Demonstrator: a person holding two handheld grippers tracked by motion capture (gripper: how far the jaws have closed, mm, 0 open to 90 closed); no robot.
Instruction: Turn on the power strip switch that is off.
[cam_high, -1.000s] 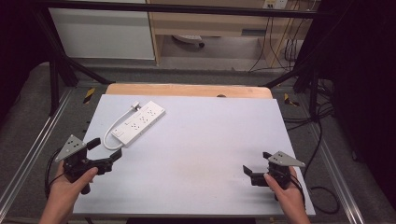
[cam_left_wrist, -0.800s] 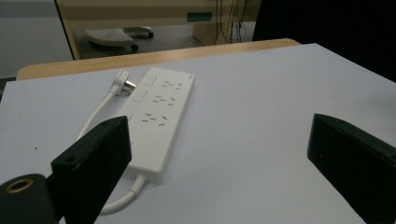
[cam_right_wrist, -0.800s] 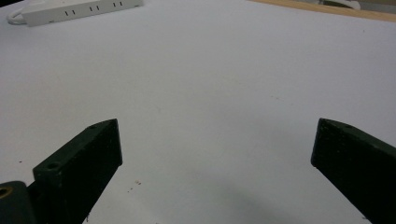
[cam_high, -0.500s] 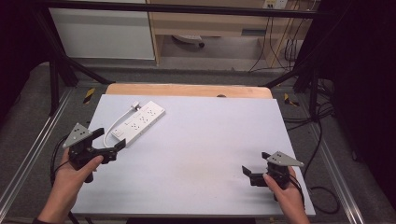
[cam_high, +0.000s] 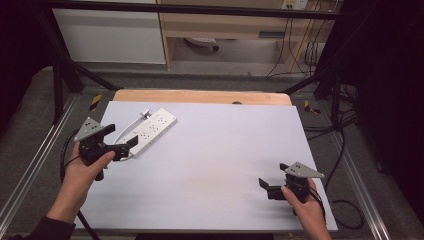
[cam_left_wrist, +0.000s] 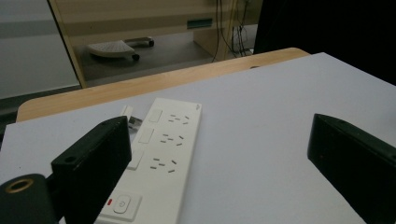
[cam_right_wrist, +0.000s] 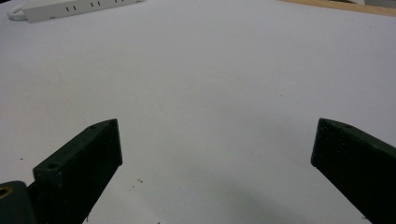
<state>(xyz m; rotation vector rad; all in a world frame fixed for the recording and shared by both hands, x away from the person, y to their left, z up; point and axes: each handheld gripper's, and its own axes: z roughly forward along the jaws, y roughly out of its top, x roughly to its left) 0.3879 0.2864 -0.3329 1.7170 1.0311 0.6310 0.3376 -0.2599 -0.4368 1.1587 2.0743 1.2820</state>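
The power strip (cam_high: 151, 130) lies at ten o'clock on the table (cam_high: 220, 150). The left gripper (cam_high: 121, 141), jaws wide apart, should be centred over its near end before closing. The right gripper (cam_high: 265, 186) is parked, also spread.

This is a lab or test room set up for recording. A bench (cam_high: 210, 165) with a plain white top and wood edge stands inside a black metal frame (cam_high: 60, 75), with aluminium rails (cam_high: 30, 170) along both sides. Loose black cables (cam_high: 345, 145) trail over the grey floor (cam_high: 30, 115), and behind the bench stand a white cabinet (cam_high: 110, 35) and open wooden shelving (cam_high: 225, 25).
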